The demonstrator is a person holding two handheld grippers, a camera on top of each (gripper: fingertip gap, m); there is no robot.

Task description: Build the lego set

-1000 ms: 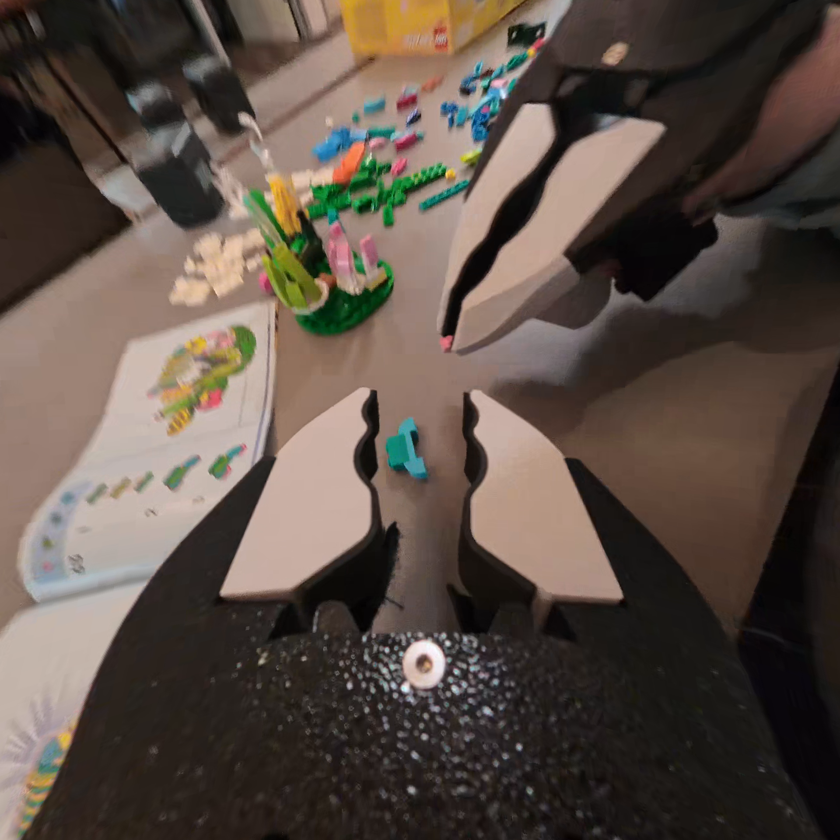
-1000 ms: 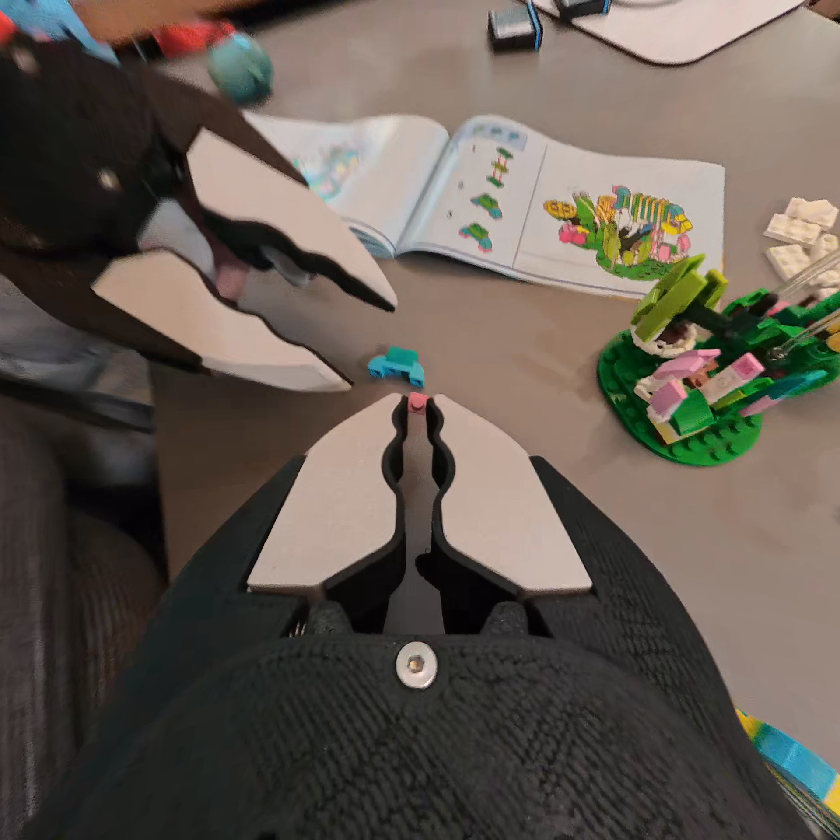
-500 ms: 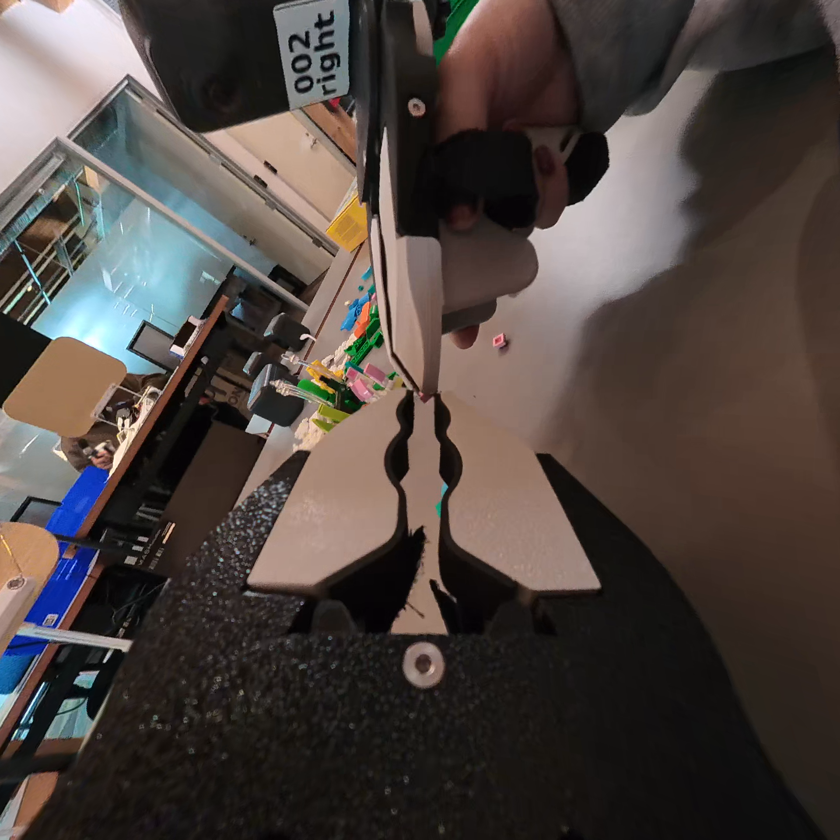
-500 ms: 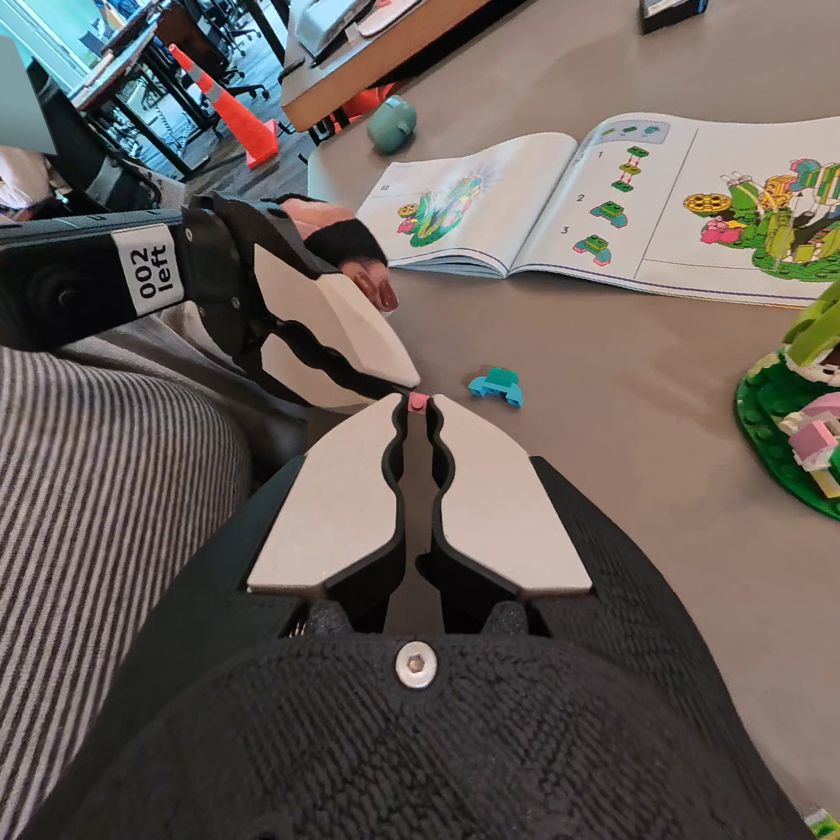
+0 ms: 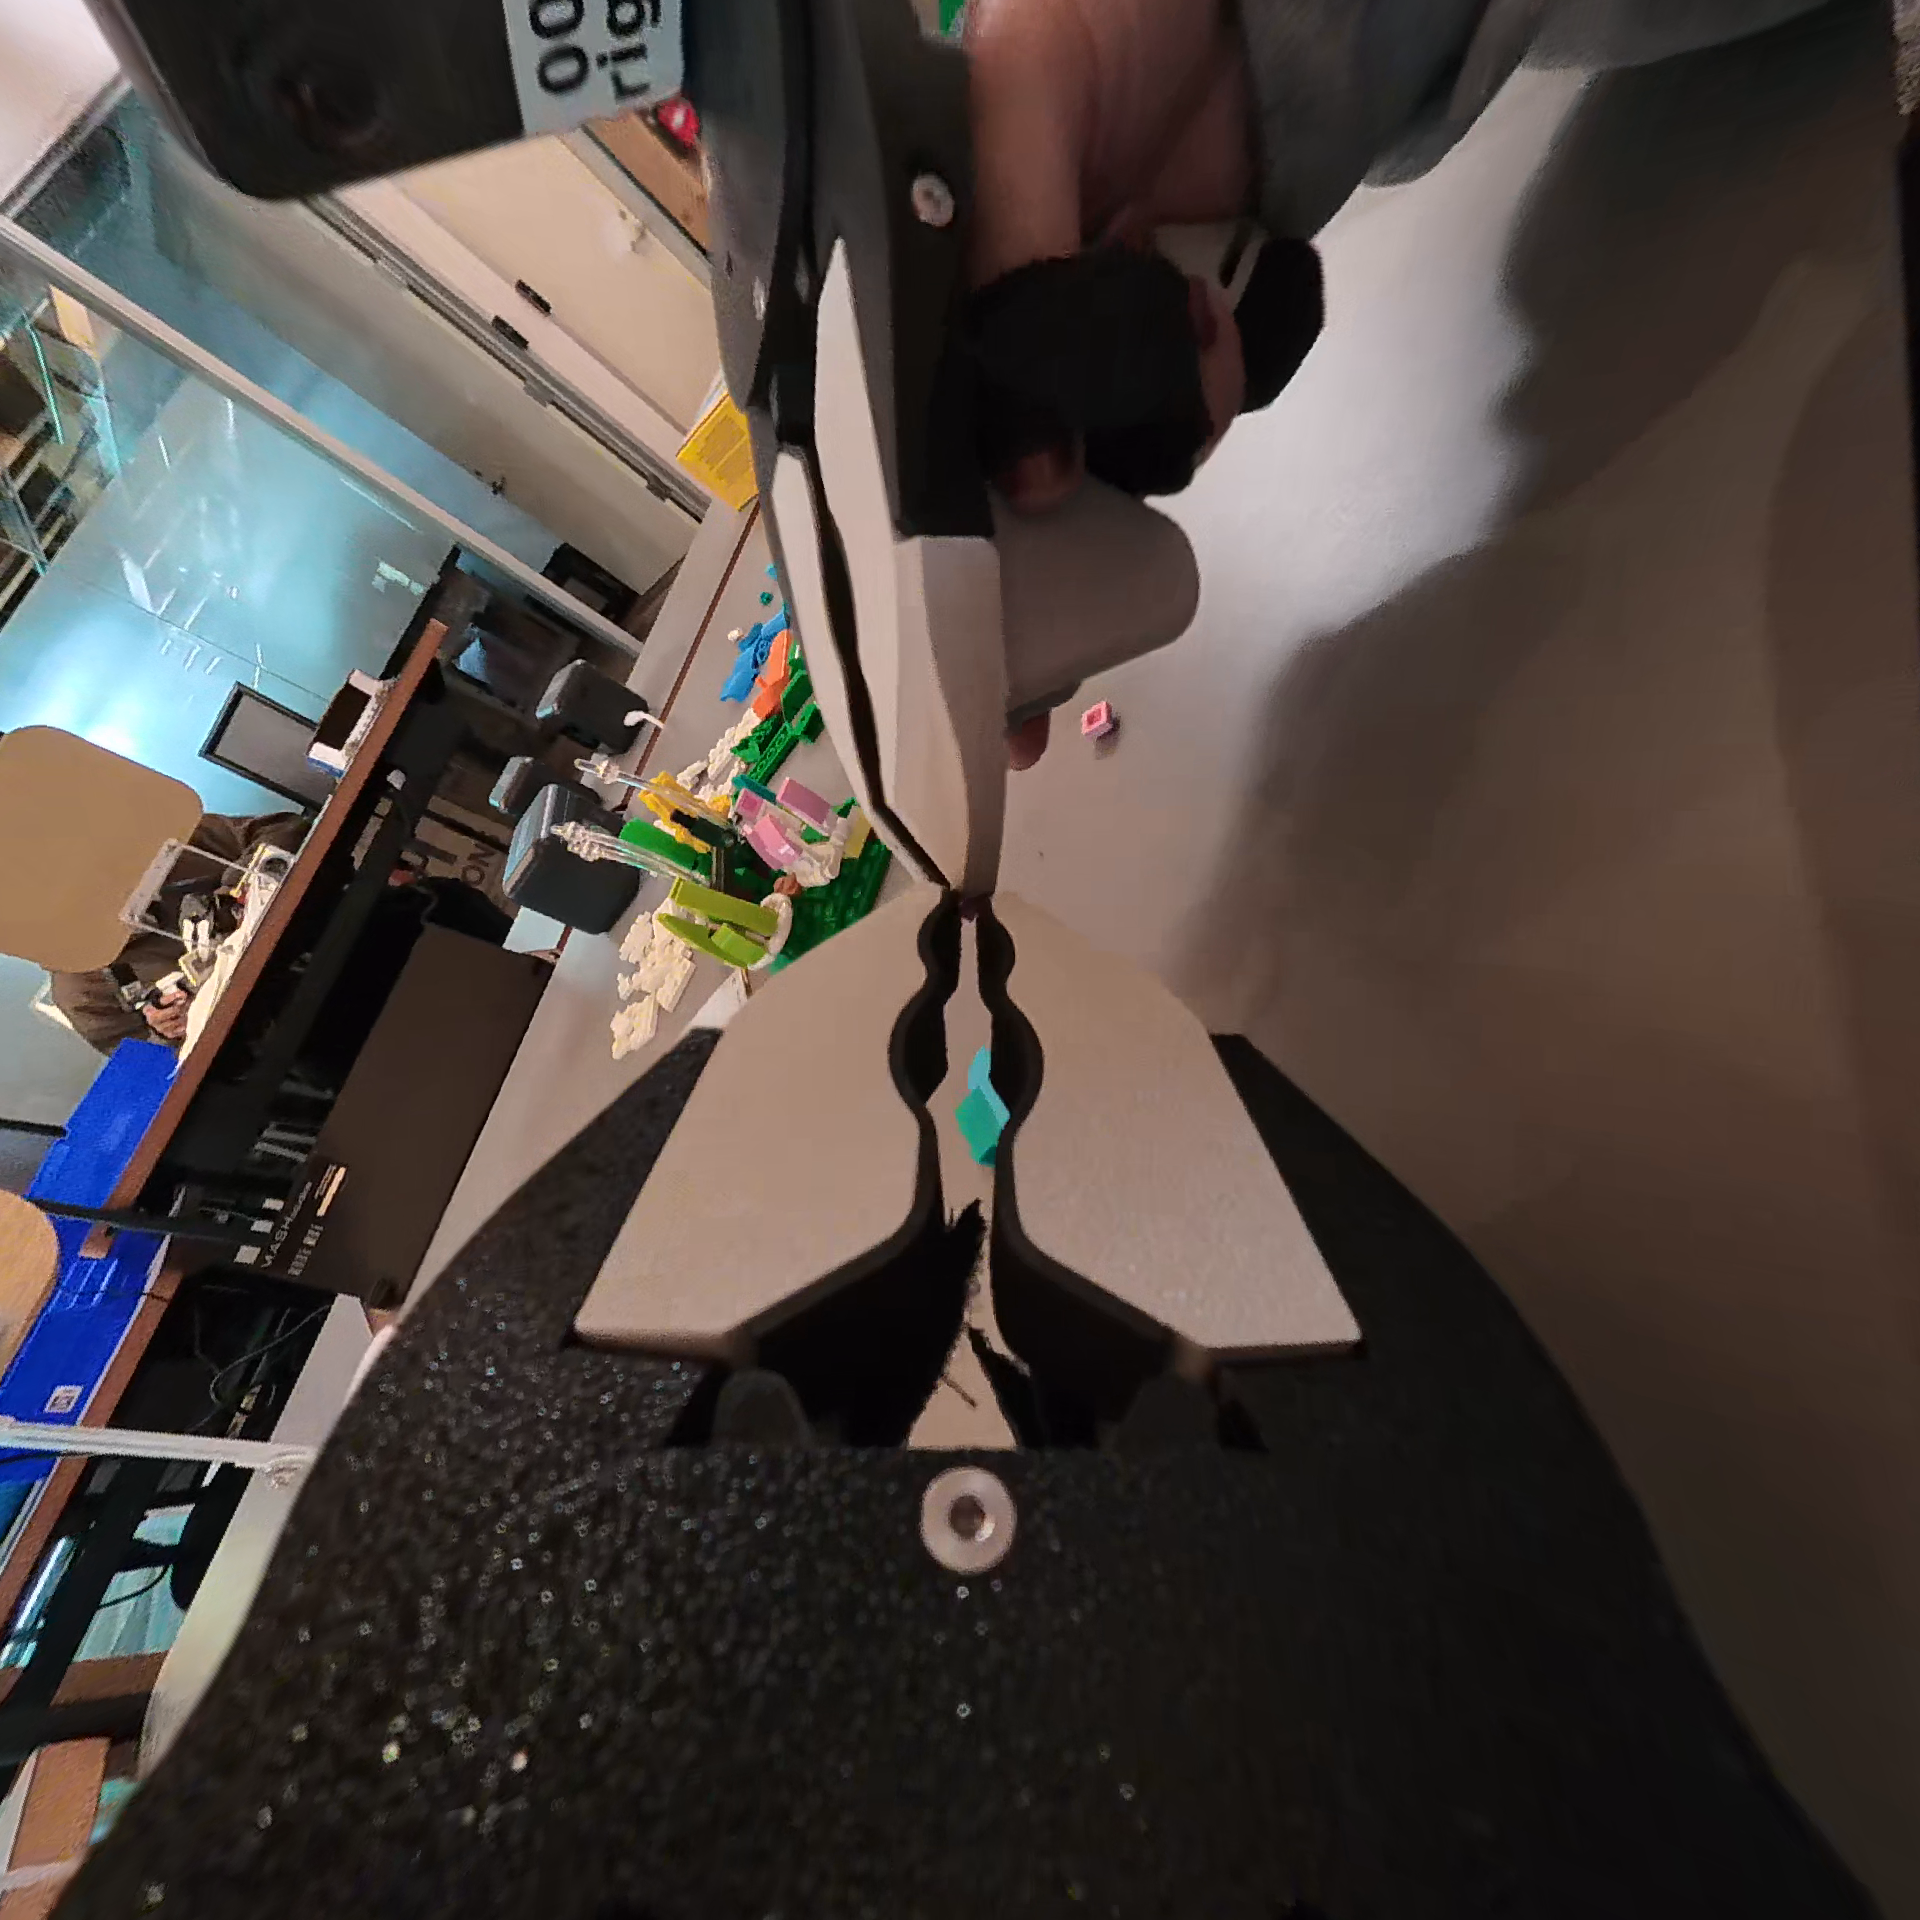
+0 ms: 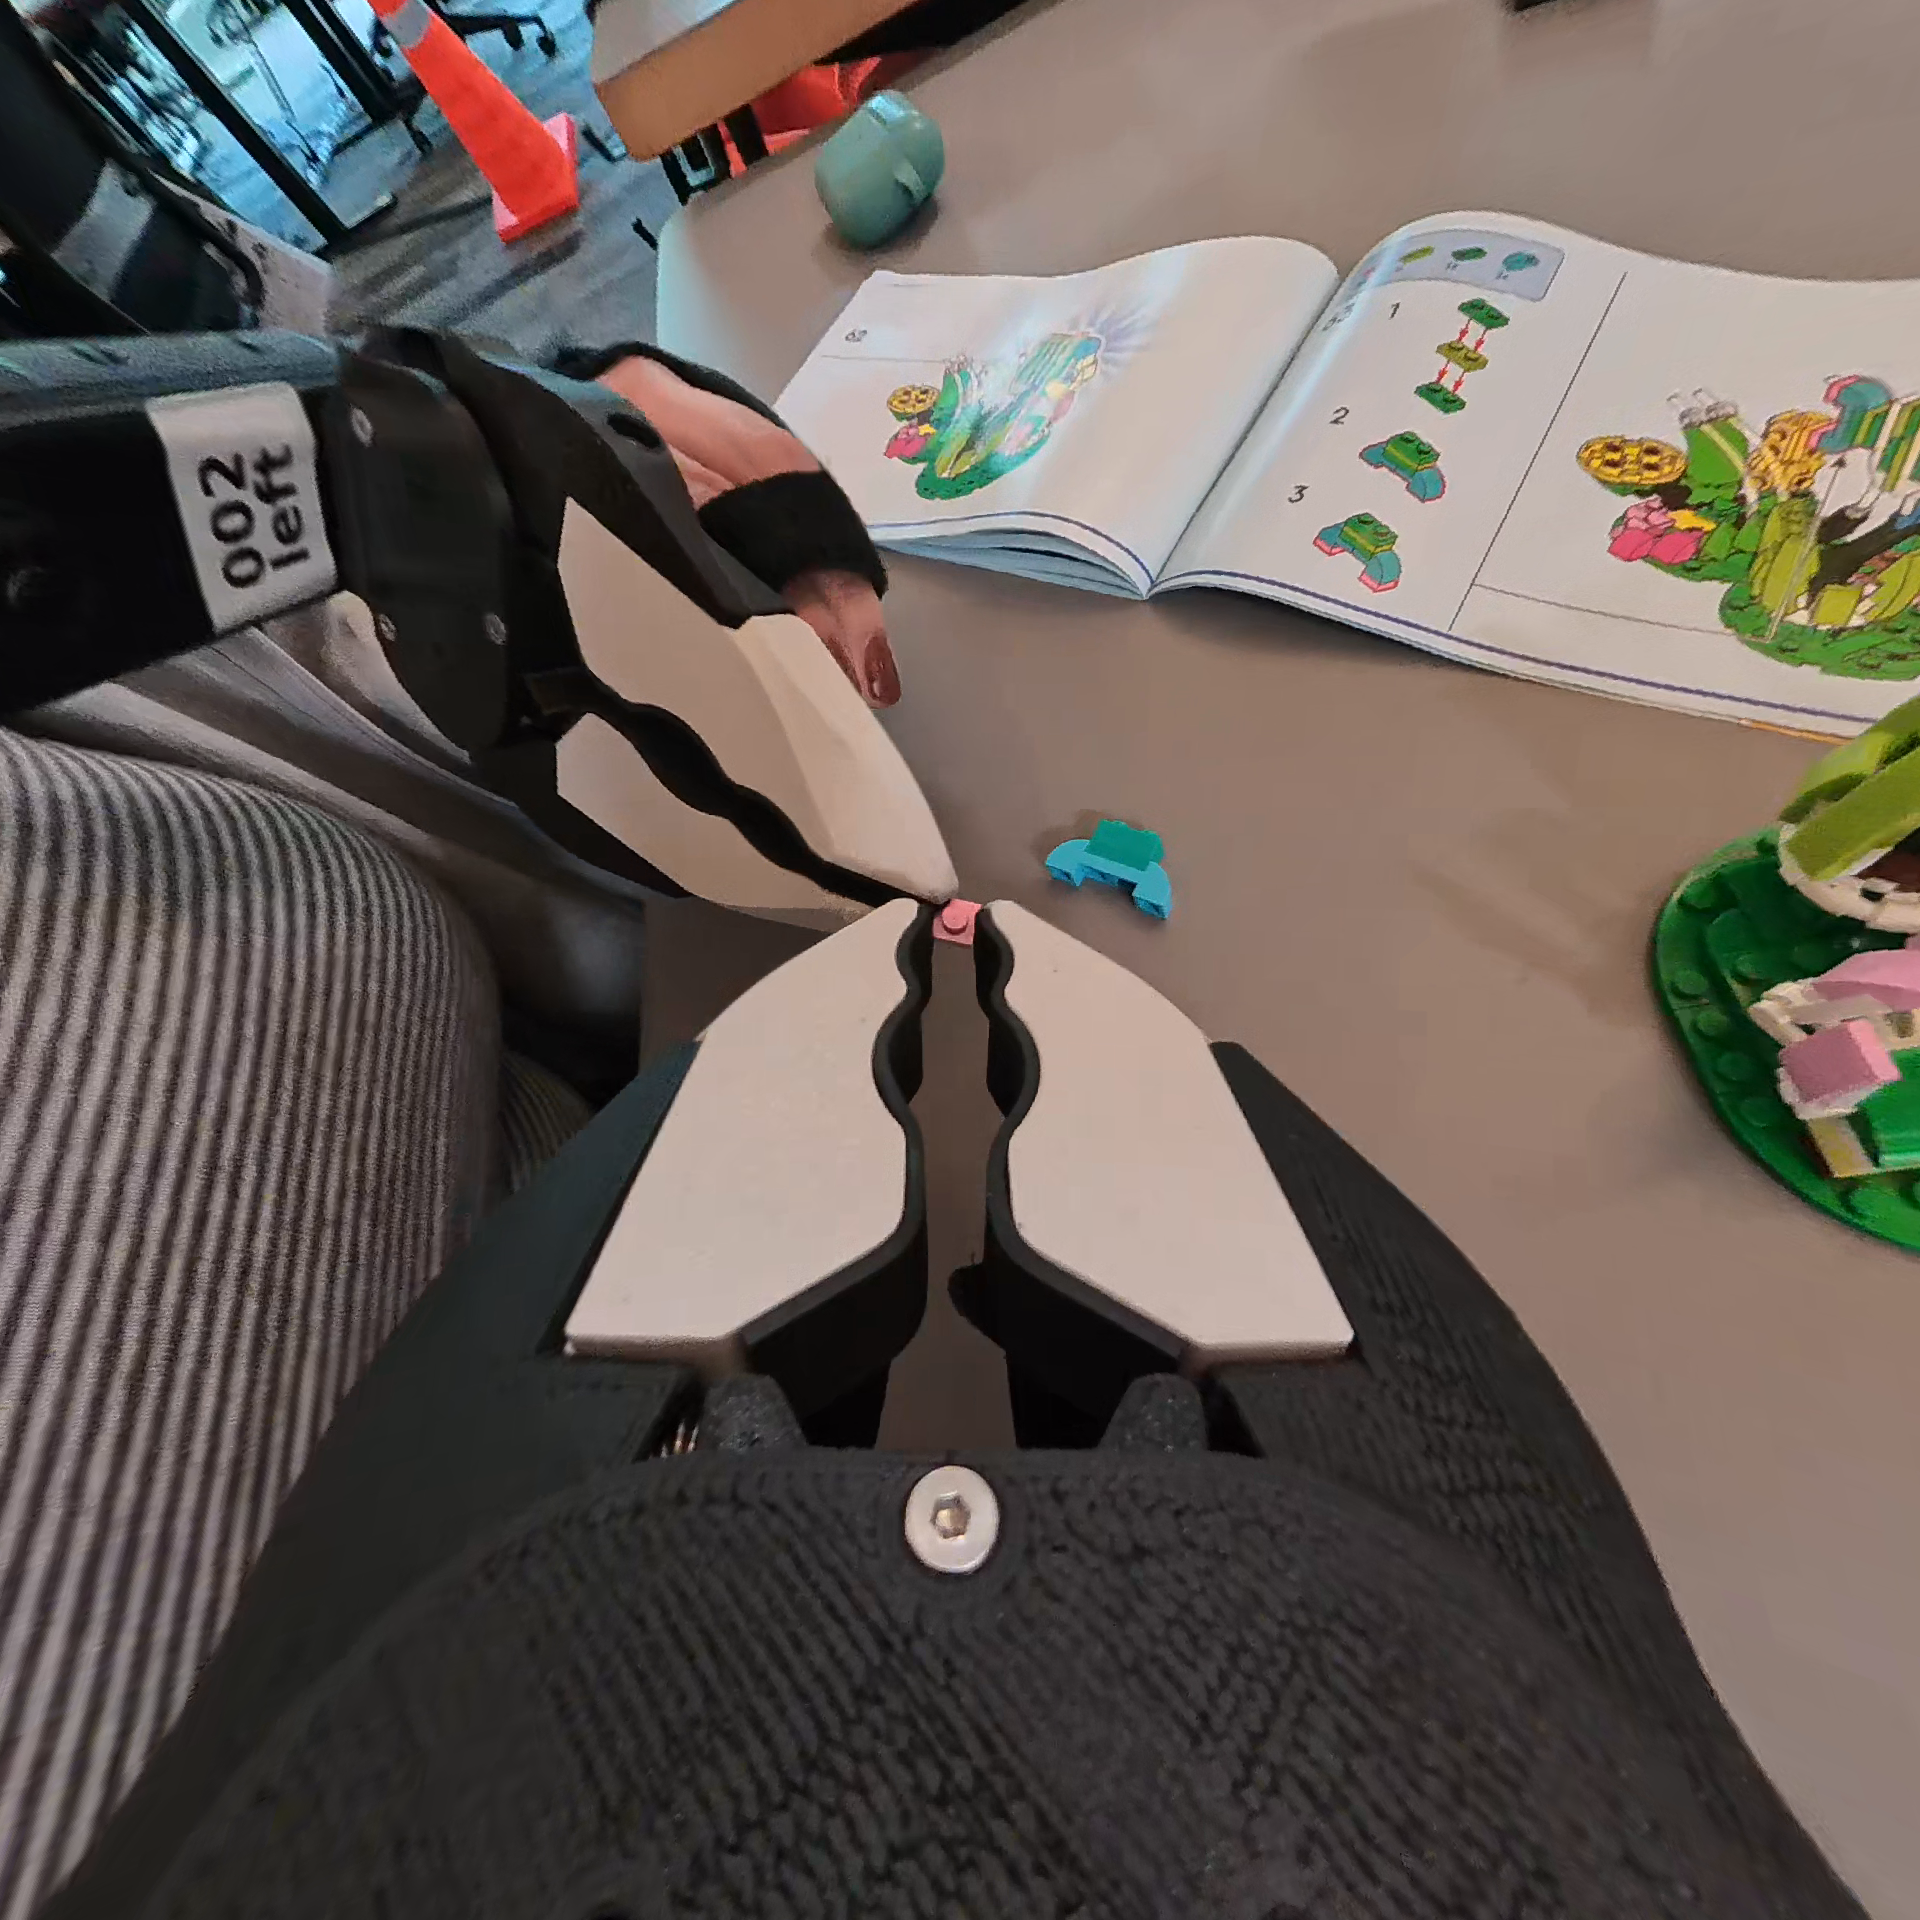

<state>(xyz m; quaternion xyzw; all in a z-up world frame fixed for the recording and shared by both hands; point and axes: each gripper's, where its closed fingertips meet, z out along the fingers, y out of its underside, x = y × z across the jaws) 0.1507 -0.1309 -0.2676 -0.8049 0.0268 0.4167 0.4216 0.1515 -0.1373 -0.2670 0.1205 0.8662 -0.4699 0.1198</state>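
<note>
Pink brick (image 6: 957,923): pinched at tips of right gripper (image 6: 954,920) jaws.
Left gripper (image 5: 964,914): jaws nearly closed, holding nothing visible.
Teal piece (image 6: 1110,868): on desk (image 6: 1351,935), 1 o'clock of brick.

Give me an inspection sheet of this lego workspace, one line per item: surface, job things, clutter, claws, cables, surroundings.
Surface: grey table, bare between the things.
Job's things: pink piece in the right claw's tips; teal piece lying loose on the table; green model at right; open booklet behind; loose bricks farther off.
Clutter: teal round object near the table's edge; second pink piece lying apart.
Claws: right claw shut on pink piece; left claw nearly closed, its tip at the pink piece, a grip on it not clear.
Cables: nothing seen on the table.
Surroundings: orange cone, desks, glass wall.
</note>
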